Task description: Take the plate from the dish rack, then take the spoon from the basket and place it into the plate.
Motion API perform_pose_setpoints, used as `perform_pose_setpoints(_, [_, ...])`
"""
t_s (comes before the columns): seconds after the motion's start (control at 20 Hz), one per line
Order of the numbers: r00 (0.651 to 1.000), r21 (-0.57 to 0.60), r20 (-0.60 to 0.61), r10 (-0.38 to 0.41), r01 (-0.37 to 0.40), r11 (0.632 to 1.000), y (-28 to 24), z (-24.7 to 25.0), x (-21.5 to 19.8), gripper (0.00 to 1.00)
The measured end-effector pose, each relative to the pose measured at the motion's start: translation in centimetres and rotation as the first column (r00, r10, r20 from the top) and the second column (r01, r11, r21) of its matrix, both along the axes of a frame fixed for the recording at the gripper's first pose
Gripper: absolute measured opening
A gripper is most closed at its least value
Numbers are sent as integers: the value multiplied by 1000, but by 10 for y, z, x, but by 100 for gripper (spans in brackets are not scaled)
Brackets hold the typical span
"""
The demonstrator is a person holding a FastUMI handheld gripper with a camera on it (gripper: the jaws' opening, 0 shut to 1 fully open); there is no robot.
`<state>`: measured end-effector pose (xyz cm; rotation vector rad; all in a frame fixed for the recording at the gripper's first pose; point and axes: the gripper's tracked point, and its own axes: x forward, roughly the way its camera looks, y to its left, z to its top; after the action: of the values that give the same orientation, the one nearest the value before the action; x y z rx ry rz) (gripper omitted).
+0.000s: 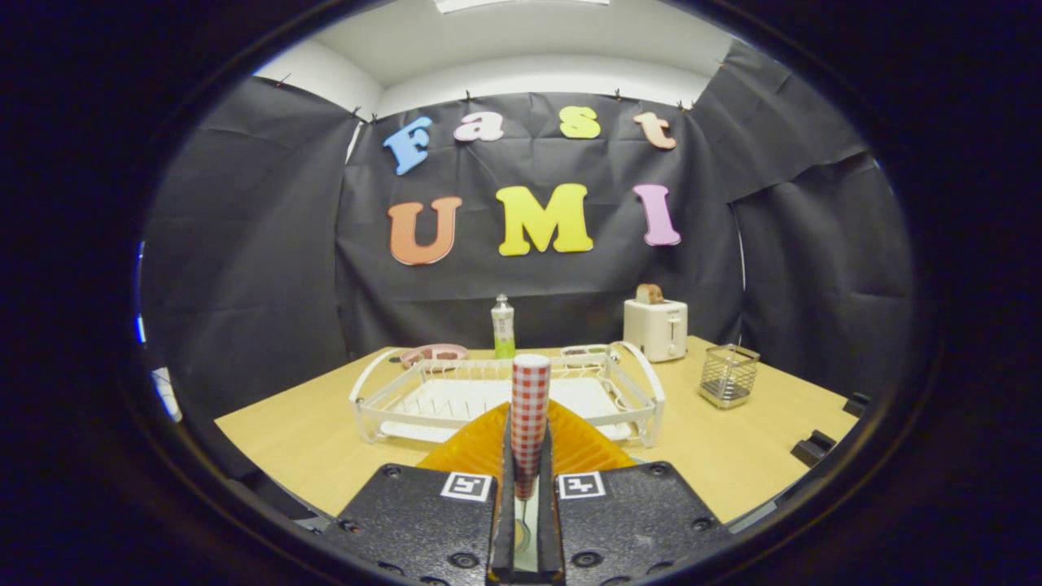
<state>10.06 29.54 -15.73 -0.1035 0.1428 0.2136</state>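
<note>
My gripper point(528, 439) is shut on a spoon point(530, 399) with a red-and-white checked handle. The handle stands upright between the fingers and sticks out above them, and the spoon's bowl end shows low down between them. An orange ribbed plate point(470, 446) lies on the wooden table just ahead of and under the fingers, in front of the white dish rack point(391, 391). The fingers and spoon hide the plate's middle. The wire basket point(728, 375) stands beyond the fingers to the right, past the rack.
A white toaster point(656, 329) with a slice in it stands behind the rack on the right. A clear bottle of green liquid point(503, 328) and a pink bowl point(435, 354) are behind the rack. Bare tabletop point(293, 431) lies left and right of the plate.
</note>
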Motion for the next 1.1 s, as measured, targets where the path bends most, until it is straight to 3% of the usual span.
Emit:
perform_pose_setpoints(0.35, [998, 46, -40, -41, 43, 998, -17, -16, 13, 17])
perform_pose_setpoints(0.7, [996, -23, -14, -88, 88, 996, -37, -21, 17, 25])
perform_pose_setpoints(0.8, [994, -27, -30, -101, 100, 995, -48, -20, 15, 33])
perform_pose_setpoints(0.9, [991, -11, -20, -132, 132, 991, -62, -11, 12, 59])
perform_pose_setpoints(1.05, [981, -11, -8, -191, 191, 981, -87, 2, 10, 81])
perform_pose_setpoints(1.1, [979, -7, -11, -205, 205, 979, -94, 4, 9, 84])
